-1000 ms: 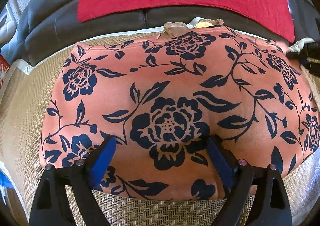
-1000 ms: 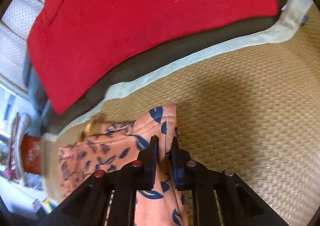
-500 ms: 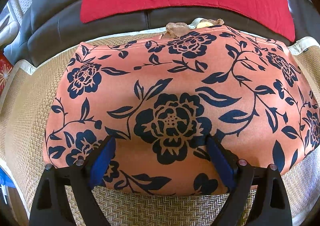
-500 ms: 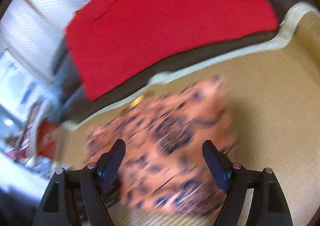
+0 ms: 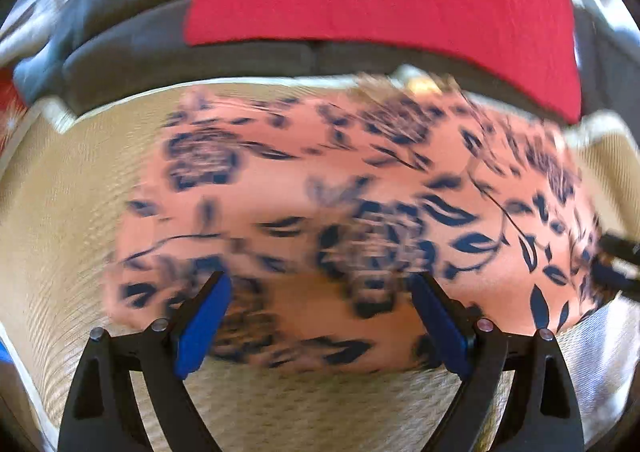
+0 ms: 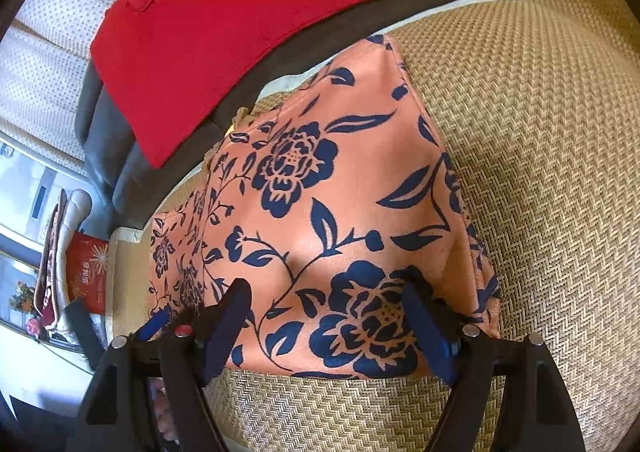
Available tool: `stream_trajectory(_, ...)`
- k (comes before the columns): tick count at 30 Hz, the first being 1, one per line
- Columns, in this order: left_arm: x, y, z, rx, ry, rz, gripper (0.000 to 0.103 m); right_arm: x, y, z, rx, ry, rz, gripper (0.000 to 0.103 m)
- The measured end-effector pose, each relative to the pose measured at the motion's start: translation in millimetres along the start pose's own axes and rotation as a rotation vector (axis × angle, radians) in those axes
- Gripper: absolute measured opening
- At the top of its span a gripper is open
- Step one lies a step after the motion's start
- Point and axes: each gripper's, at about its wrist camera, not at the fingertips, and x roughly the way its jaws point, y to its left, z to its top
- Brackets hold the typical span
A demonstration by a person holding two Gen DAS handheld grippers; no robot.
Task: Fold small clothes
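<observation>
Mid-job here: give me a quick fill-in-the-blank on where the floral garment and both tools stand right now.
1. The orange garment with the dark blue ____ print lies folded on the woven mat.
2. The right tool has its jaws ____, nothing clamped between them.
3. The left tool has its jaws ____ above the garment's near edge.
4. Behind the garment, a ____ cloth lies over the dark sofa back.

Missing words: floral; open; open; red

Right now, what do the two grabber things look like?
Both look alike. The left gripper and the right gripper each have black plastic frames with triangular cutouts, small round silver bolts, and two fingers lined with bright blue pads. No cables, sleeves or hands are visible.
</observation>
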Motion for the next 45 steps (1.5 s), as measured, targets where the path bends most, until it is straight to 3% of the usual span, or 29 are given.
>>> stream_trajectory(4, -2.5, 89.2, -8.9, -0.265, 0.014, 0.058, 0.092, -0.5, -10.1, -9.5, -0.003, -0.01, 0.015, 0.081)
stream_trajectory(5, 2.5, 105.7, -11.2, -0.315, 0.039, 0.061, 0.089, 1.6, -8.7, -10.8, -0.005, -0.012, 0.014, 0.081)
stream_trajectory(6, 8.6, 119.7, -13.5, -0.342, 0.062, 0.056, 0.072, 2.4, -9.4, -11.7, -0.007, -0.013, 0.014, 0.081)
stream_trajectory(8, 17.3, 124.8, -14.4, -0.29, 0.083, 0.07, 0.038, 4.0, -10.4, -12.3, -0.01, -0.014, 0.014, 0.081)
stream_trajectory(11, 16.2, 117.9, -14.2, -0.202, 0.075, 0.108, 0.033, 4.6, -14.2, -12.0, -0.004, -0.01, 0.028, 0.081)
stream_trajectory(13, 11.0, 116.9, -15.0, -0.203, 0.078, 0.116, 0.033, 0.4, -15.1, -12.5, 0.017, -0.012, 0.027, 0.081)
stream_trajectory(16, -1.4, 112.5, -15.1, -0.197, 0.057, 0.141, 0.034, -27.0, -11.9, -18.7, 0.04, -0.089, 0.028, 0.081)
stream_trajectory(20, -18.4, 95.9, -9.4, -0.172, 0.016, 0.156, 0.059, -50.0, -31.0, -56.5, 0.177, -0.123, 0.142, 0.087)
stream_trajectory(24, -32.4, 65.3, 3.7, -0.109, -0.019, 0.146, 0.066, -34.8, -58.5, -86.1, 0.303, -0.081, 0.161, 0.087)
stream_trajectory(28, -43.4, 41.9, 12.2, -0.068, -0.05, 0.138, 0.069, -31.5, -77.3, -83.7, 0.407, -0.133, 0.234, 0.088)
stream_trajectory(34, -56.6, 27.3, 10.4, -0.041, -0.059, 0.134, 0.07, -31.0, -82.3, -62.9, 0.44, -0.189, 0.244, 0.088)
stream_trajectory(45, -65.7, 22.0, 8.3, -0.015, -0.075, 0.15, 0.07, -23.4, -79.9, -49.7, 0.46, -0.208, 0.249, 0.088)
